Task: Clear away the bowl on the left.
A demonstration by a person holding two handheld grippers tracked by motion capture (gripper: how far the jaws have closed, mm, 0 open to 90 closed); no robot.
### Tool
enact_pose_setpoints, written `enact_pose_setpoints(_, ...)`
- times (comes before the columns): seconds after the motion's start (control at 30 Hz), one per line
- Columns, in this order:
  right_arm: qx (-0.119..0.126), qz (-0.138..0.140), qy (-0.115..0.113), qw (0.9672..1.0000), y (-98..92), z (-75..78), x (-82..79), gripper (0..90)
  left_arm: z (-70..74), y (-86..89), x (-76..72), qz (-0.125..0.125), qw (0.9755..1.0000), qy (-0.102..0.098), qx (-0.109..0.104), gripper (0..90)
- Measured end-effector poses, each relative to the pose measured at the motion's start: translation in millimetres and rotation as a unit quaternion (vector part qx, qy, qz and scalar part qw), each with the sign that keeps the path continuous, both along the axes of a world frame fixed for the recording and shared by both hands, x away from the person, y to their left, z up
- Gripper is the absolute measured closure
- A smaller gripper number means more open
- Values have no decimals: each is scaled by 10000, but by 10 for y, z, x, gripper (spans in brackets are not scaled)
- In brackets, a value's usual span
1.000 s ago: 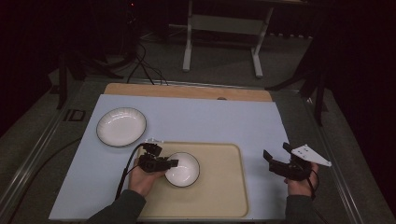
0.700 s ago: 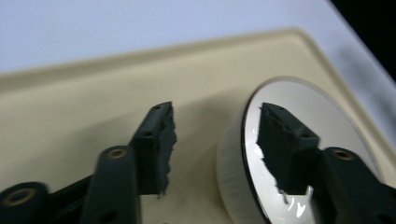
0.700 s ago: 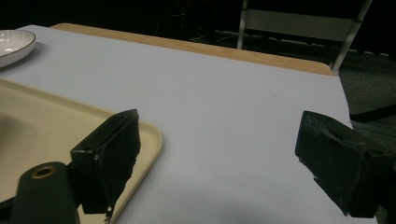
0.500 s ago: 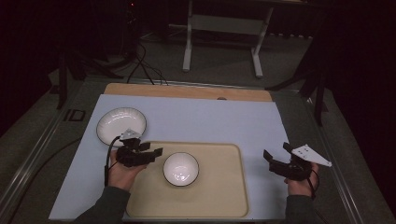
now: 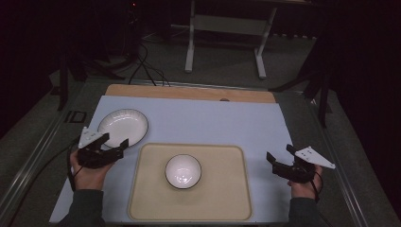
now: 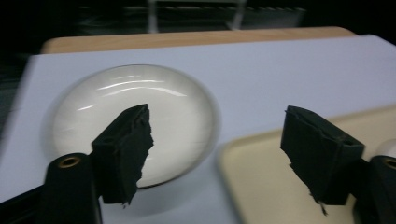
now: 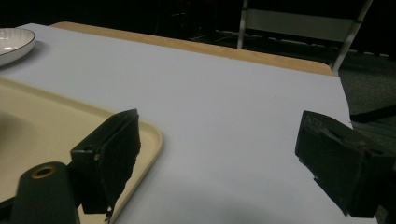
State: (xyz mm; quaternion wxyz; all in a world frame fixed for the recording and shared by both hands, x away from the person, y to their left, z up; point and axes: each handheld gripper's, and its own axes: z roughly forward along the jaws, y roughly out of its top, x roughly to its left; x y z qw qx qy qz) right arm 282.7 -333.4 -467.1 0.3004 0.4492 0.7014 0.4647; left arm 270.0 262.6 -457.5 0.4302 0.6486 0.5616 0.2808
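Observation:
A small white bowl (image 5: 183, 171) with a dark rim stands upright in the middle of the beige tray (image 5: 227, 198). A white plate (image 5: 123, 126) lies on the pale blue mat to the tray's upper left. My left gripper (image 5: 115, 142) is open and empty, just off the tray's left edge and at the plate's near rim. In the left gripper view its jaws stand wide apart over the plate (image 6: 135, 107) and the tray's corner (image 6: 261, 177). My right gripper (image 5: 280, 154) is open and empty over the mat, to the right of the tray (image 7: 46, 130).
The pale blue mat (image 5: 213, 123) covers the table, with a wooden strip (image 5: 189, 92) along its far edge. Beyond the table, in the dark, are a white metal stand (image 5: 227, 28) and cables on the floor. The plate (image 7: 14, 42) shows far left in the right gripper view.
My left gripper has let go of the bowl, which stays on the tray, and has pulled back left to the plate's near edge. The right gripper has not moved.

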Motion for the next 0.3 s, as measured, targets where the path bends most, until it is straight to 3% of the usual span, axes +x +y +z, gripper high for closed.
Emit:
enact_pose_setpoints(0.07,2,-4,2,10000,0,0,0,135,0,0,0,0,10000,0,0,219)
enact_pose_setpoints(0.1,-3,-5,-1,10000,1,-1,1,136,-35,125,6,302,9993,97,-197,181)
enact_pose_setpoints(0.13,-4,-7,-1,10000,2,-1,2,135,-35,150,6,390,9989,107,-219,156)
enact_pose_setpoints(0.3,-27,-17,0,10000,6,-4,4,135,-54,182,24,620,9978,163,-159,100)
